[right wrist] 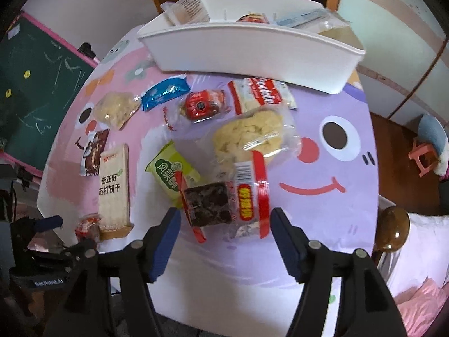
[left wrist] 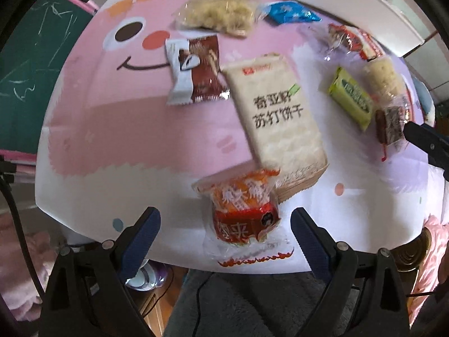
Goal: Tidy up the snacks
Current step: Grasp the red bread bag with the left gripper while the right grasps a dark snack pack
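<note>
On the cartoon-print desk (right wrist: pixel 322 202) snacks lie loose w/ a white bin (right wrist: pixel 252 53) at the far edge, already holding a few packs. Left gripper (left wrist: pixel 224 241) hangs over the orange-red pack (left wrist: pixel 244 210), jaws wide, nothing held. Right gripper (right wrist: pixel 224 238) sits over the dark seaweed pack (right wrist: pixel 209 206), jaws about half open, either side of it, not pressing. Best approach, imo: drop straight, centre each pack btwn the pads, close gently since wrappers are slippery, and avoid snagging the cracker pack (left wrist: pixel 277 123) just beside.
</note>
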Motion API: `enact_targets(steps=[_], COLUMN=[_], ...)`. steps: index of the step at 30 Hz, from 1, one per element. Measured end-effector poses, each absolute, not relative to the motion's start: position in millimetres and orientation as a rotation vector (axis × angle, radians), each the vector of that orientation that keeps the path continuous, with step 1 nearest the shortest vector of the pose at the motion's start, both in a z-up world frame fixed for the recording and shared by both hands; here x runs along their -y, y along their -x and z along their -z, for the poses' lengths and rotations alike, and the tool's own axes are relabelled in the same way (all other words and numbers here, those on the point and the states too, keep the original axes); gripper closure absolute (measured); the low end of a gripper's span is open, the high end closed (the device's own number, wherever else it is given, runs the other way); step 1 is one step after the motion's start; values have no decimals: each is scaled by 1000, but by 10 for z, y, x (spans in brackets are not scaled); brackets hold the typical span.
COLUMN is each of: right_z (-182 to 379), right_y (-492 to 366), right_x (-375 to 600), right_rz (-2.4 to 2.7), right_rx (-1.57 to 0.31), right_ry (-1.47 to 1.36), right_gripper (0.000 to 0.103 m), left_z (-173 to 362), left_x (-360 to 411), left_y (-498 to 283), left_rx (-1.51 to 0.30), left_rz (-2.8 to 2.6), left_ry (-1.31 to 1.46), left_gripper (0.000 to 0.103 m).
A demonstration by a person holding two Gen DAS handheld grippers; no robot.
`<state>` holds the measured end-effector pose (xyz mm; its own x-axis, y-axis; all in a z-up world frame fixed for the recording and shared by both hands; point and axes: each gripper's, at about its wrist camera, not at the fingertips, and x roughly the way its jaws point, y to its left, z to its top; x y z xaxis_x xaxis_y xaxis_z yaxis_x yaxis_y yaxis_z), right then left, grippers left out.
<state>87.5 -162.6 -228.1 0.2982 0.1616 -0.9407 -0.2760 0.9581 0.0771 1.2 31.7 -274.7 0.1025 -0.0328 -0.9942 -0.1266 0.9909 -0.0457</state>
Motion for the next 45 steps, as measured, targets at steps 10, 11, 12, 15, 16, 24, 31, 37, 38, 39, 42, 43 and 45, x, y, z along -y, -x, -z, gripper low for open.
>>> enact_targets(steps=[10, 11, 12, 15, 16, 24, 31, 37, 38, 39, 42, 43, 45], right_z=[2553, 2564, 2567, 2591, 2591, 2495, 2306, 2085, 2052, 1995, 1875, 1825, 1726], right_y=[-926, -933, -935, -933, -923, -776, -716, -638, -633, -632, -640, -642, -647], right_x=[1328, 1310, 1281, 1193, 1171, 1077, 1040, 1027, 1027, 1024, 1023, 1028, 1043], right_rz=[-276, -275, -278, -274, -273, -278, -304, -317, -318, -318, -320, -322, -323], right_rx=[-1238, -1236, -1225, -1213, -1205, -1147, -1109, -1068, -1061, -1053, -1028, -1018, -998], right_ry=[230, 237, 247, 298, 314, 397, 384, 364, 360, 357, 351, 348, 340], right_gripper=[35, 35, 35, 36, 39, 75, 77, 80, 81, 81, 81, 81, 81], left_z=[2947, 2936, 2926, 2863, 2837, 2771, 2667, 2429, 2392, 2343, 2211, 2135, 2021], left_x=[-273, -268, -254, -190, -159, -163, -254, -204, -202, -207, -174, -163, -127], left_y=[72, 83, 84, 100, 99, 95, 8, -14, -24, -27, -65, -92, -153], left_rx=[-1469, -1458, -1450, -1419, -1409, -1402, -1371, -1330, -1321, -1312, -1275, -1259, -1228], left_rz=[-98, -95, -92, -73, -73, -81, -74, -74, -73, -73, -70, -67, -65], left_ry=[124, 132, 128, 110, 94, 93, 80, 61, 58, 55, 42, 35, 24], left_gripper=[21, 25, 26, 45, 47, 52, 53, 53, 53, 53, 53, 53, 53])
